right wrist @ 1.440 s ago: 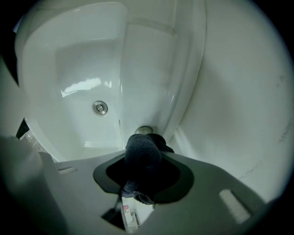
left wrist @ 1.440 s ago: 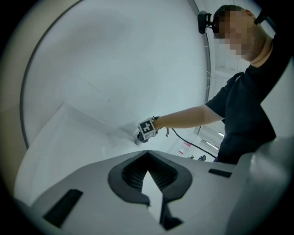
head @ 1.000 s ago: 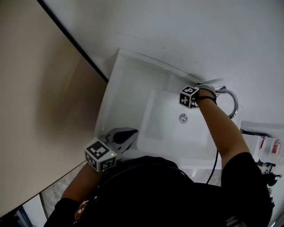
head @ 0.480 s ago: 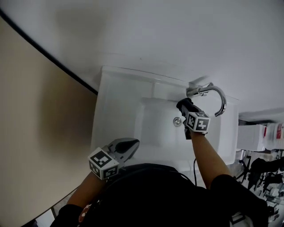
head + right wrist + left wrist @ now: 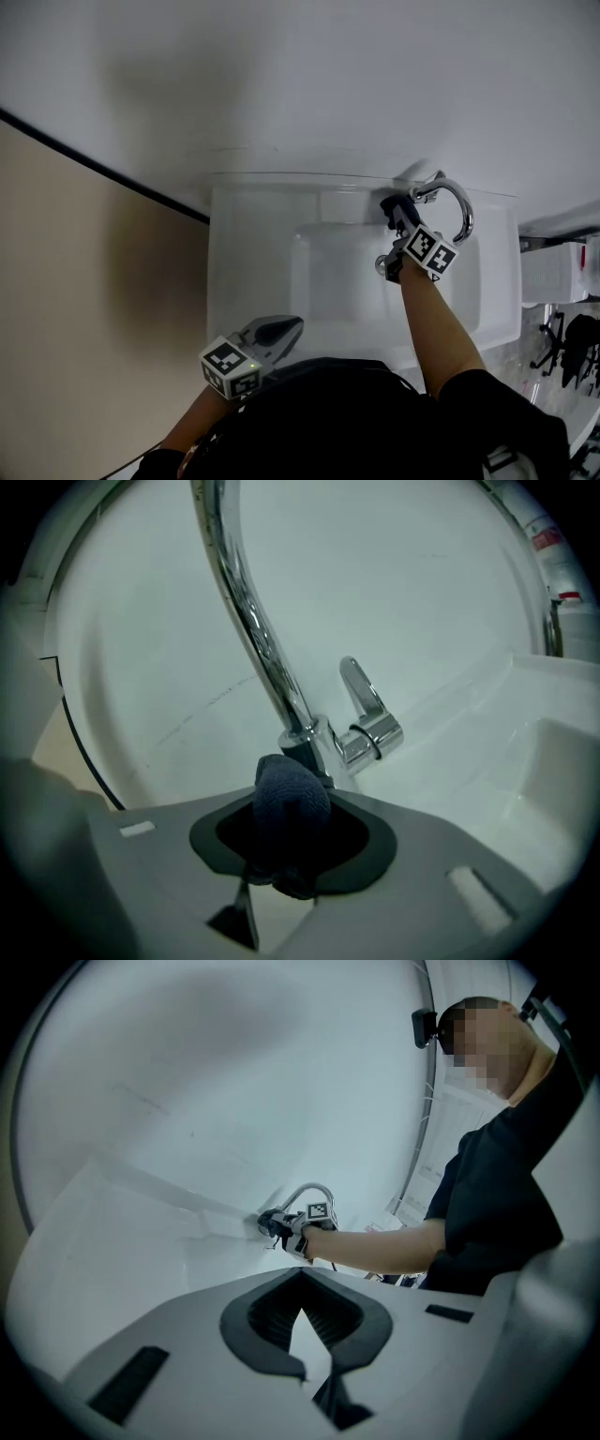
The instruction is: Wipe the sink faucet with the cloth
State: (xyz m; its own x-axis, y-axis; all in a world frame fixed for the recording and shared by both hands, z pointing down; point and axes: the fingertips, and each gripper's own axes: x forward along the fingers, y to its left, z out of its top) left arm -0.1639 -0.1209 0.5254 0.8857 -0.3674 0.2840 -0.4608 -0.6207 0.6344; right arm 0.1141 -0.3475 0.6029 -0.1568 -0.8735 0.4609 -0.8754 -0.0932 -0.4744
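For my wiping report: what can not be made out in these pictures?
Cloth: right gripper view, mostly buried between the jaws; contact with faucet unclear.
Spout tip: same view, cut off by the top edge.
Faucet base: head view, partly covered by the right gripper.

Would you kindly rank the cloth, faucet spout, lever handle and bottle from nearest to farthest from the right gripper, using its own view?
1. Cloth, held in the jaws.
2. Faucet spout, its foot just behind the cloth.
3. Lever handle, right of the spout.
4. Bottle, far upper right.
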